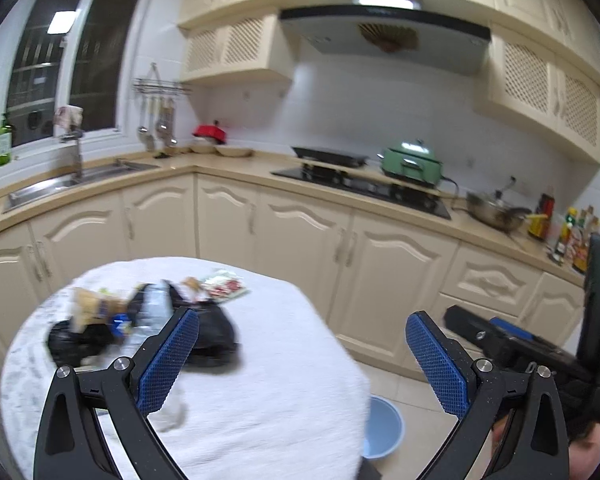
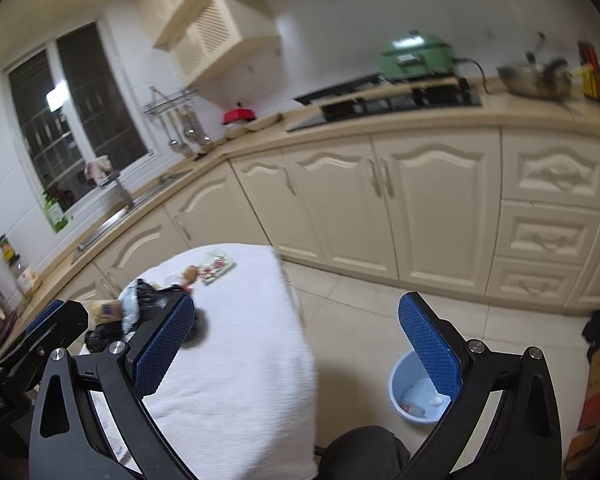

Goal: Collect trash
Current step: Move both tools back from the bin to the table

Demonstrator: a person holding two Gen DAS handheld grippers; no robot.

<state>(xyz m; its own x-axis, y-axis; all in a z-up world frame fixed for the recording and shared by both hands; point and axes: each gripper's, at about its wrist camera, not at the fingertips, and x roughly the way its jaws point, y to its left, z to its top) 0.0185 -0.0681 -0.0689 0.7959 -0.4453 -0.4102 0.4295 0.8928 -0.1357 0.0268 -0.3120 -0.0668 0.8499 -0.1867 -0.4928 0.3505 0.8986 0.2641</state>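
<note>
Both tools spread wide and empty: left gripper (image 1: 300, 360) above the near part of the table (image 1: 280, 392), right gripper (image 2: 296, 344) off the table's right edge, over open floor. Trash (image 1: 140, 320) heaped toward the far left edge of the white cloth: black bag (image 1: 212, 340), crumpled clear plastic, brown wrapper (image 1: 88, 304), and a red-and-white packet (image 1: 224, 286) a little apart near the far edge. Blurred, so finer detail not readable. Blue bin (image 2: 420, 392) on the floor just beside the table's right edge, a few scraps already inside; probably put there for a short carry from cloth to bin. Jaws likely held apart ready for a grab, nothing touched yet. Most of the pile apparently left to clear.
</note>
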